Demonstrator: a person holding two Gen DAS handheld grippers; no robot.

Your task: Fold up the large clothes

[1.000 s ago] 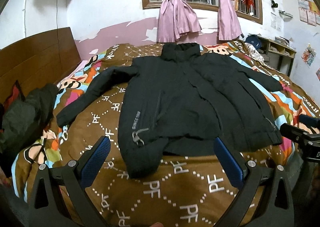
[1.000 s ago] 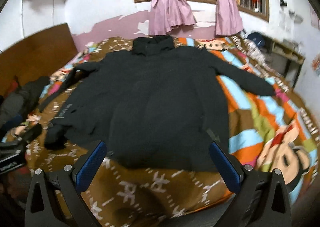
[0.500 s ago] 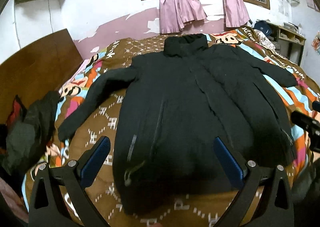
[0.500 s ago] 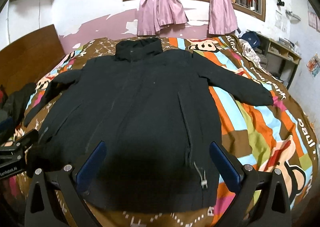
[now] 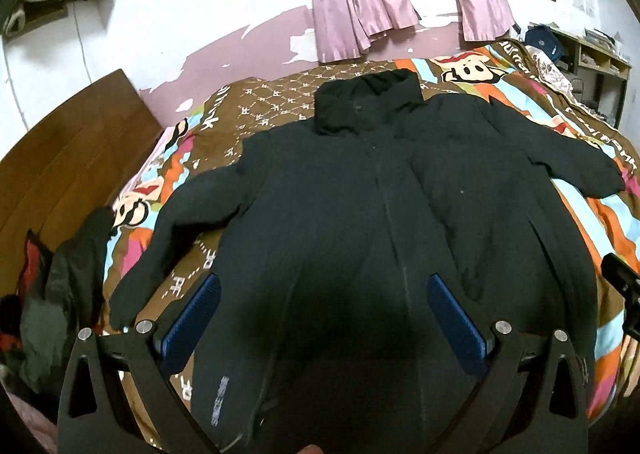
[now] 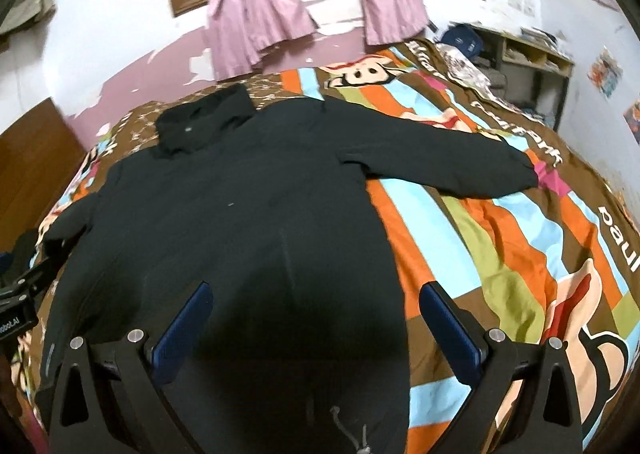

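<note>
A large black jacket (image 5: 360, 214) lies spread flat on the bed, collar toward the far wall and both sleeves stretched outward. My left gripper (image 5: 322, 314) hovers open over the lower front of the jacket, its blue pads (image 5: 192, 322) wide apart with nothing between them. In the right wrist view the same jacket (image 6: 240, 214) fills the middle, its right sleeve (image 6: 452, 162) lying across the striped cover. My right gripper (image 6: 312, 318) is open above the jacket's hem area, near a grey drawstring (image 6: 352, 434). Each gripper shows at the edge of the other's view.
The bed cover (image 6: 520, 254) is brown with bright stripes and cartoon prints. A wooden headboard (image 5: 60, 174) stands at the left, with a dark crumpled garment (image 5: 60, 286) beside it. Pink curtains (image 5: 360, 10) hang at the window, and shelves (image 6: 532, 66) stand at the right.
Both grippers have moved forward and closer over the jacket, so it now fills the views. The jacket's hem, bunched a second ago, now lies flatter. Both grippers stayed open.
</note>
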